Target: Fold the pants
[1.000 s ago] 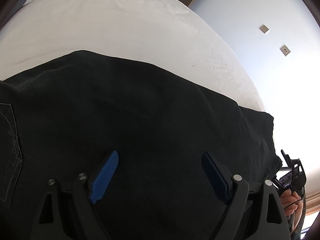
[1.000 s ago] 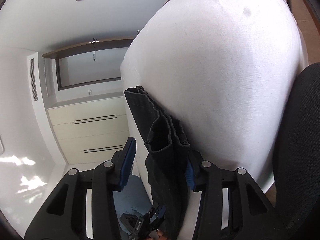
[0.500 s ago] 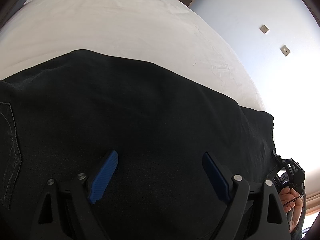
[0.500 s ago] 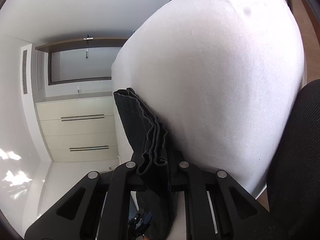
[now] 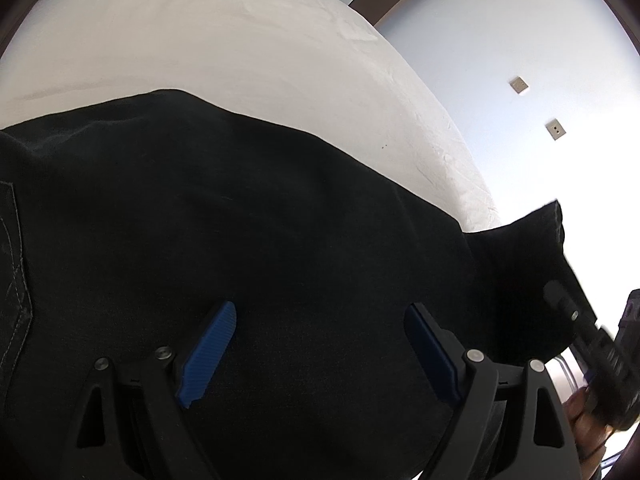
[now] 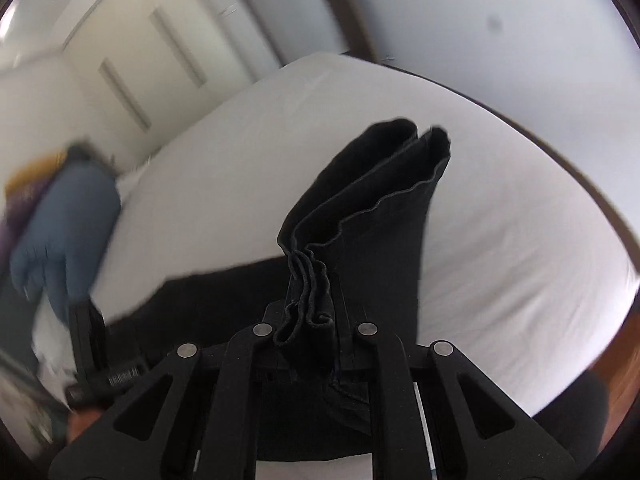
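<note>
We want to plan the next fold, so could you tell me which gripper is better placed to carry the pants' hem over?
Right. The right gripper is shut on the bunched hem of the pants, lifted above the bed. The left gripper hangs open over flat cloth, holding nothing.

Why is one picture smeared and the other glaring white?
Right wrist view: motion blur smears the cream cabinet and blue-gloved hand; the gripped black pants stay sharp. Left wrist view: sharp, but window light bleaches the right side.
</note>
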`<state>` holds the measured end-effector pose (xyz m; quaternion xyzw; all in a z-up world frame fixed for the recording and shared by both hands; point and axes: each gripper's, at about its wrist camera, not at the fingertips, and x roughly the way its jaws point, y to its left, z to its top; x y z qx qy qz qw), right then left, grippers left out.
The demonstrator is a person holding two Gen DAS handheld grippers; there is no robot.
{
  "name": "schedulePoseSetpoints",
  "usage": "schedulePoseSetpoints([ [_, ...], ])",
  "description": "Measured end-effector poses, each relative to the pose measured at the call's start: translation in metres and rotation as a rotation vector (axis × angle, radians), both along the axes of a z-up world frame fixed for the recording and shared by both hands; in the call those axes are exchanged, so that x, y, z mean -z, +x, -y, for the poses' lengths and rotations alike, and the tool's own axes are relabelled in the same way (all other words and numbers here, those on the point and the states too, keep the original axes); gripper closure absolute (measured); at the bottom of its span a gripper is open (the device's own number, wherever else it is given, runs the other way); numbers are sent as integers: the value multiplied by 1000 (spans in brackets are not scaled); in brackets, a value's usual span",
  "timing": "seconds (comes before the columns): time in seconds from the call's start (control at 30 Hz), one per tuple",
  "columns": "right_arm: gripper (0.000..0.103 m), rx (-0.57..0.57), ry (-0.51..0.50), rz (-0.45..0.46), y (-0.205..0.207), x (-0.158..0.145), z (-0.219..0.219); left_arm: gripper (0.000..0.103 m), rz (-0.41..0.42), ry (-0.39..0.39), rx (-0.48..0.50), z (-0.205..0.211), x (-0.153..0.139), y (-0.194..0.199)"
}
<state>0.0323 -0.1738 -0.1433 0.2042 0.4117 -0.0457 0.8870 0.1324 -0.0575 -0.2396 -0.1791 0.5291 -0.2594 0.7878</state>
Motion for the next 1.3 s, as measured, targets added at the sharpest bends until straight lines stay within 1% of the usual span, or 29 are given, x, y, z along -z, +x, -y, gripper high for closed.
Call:
schedulePoseSetpoints([
  [0.03,93,-114,-132,-19,7,2,-37,16,-10,-23,-14,-4,-1,1],
  [0.07,93,-212,-242,-32,9,10,-69,16,-20,-42,-25,-7,-1,2],
  [0.1,93,-288,-307,-55,8,19,-94,16,-36,-67,-40,-10,-1,3],
  [0.13,93,-337,-329,-79,6,28,-111,15,-55,-88,-51,-14,-2,4],
  [0.2,93,-361,-332,-115,2,42,-125,15,-90,-129,-65,-18,-4,6],
  [0.23,93,-359,-332,-123,-1,45,-126,14,-107,-154,-66,-19,-4,8],
  [0.27,93,-355,-326,-124,-3,45,-124,14,-127,-184,-68,-19,-4,9],
  [0.3,93,-346,-324,-120,1,46,-119,13,-141,-198,-70,-18,-4,10],
  [0.4,93,-316,-326,-89,-6,37,-110,13,-196,-239,-58,-7,-4,14],
  [0.5,93,-307,-355,-47,-11,26,-107,13,-222,-242,-21,8,-9,17],
  [0.6,93,-315,-377,-10,-35,16,-114,12,-241,-205,9,24,-13,24],
  [0.7,93,-328,-397,5,-43,10,-116,12,-262,-195,24,31,-13,30],
  [0.77,93,-337,-397,10,-49,7,-117,20,-260,-177,39,35,-14,32],
  [0.8,93,-340,-397,12,-50,5,-118,40,-264,-171,53,38,-14,33],
  [0.83,93,-344,-398,17,-50,3,-118,64,-277,-166,71,41,-13,34],
  [0.87,93,-349,-401,22,-52,0,-119,73,-285,-154,89,43,-13,35],
  [0.9,93,-355,-406,27,-54,-3,-121,79,-280,-149,100,45,-14,34],
  [0.93,93,-363,-410,30,-55,-6,-123,82,-271,-145,110,44,-16,35],
  [0.97,93,-371,-413,33,-58,-8,-127,84,-264,-144,116,42,-19,35],
  [1.0,93,-377,-415,34,-43,-8,-130,88,-253,-140,126,39,-23,36],
  [1.03,93,-385,-414,36,-44,-10,-133,92,-238,-133,137,36,-28,37],
  [1.13,93,-422,-412,48,-46,-17,-147,93,-196,-102,173,24,-45,44],
  [1.2,93,-454,-410,60,-44,-21,-161,93,-174,-67,196,14,-54,51],
  [1.3,93,-492,-380,68,-37,-25,-182,93,-149,-14,209,-6,-57,62],
])
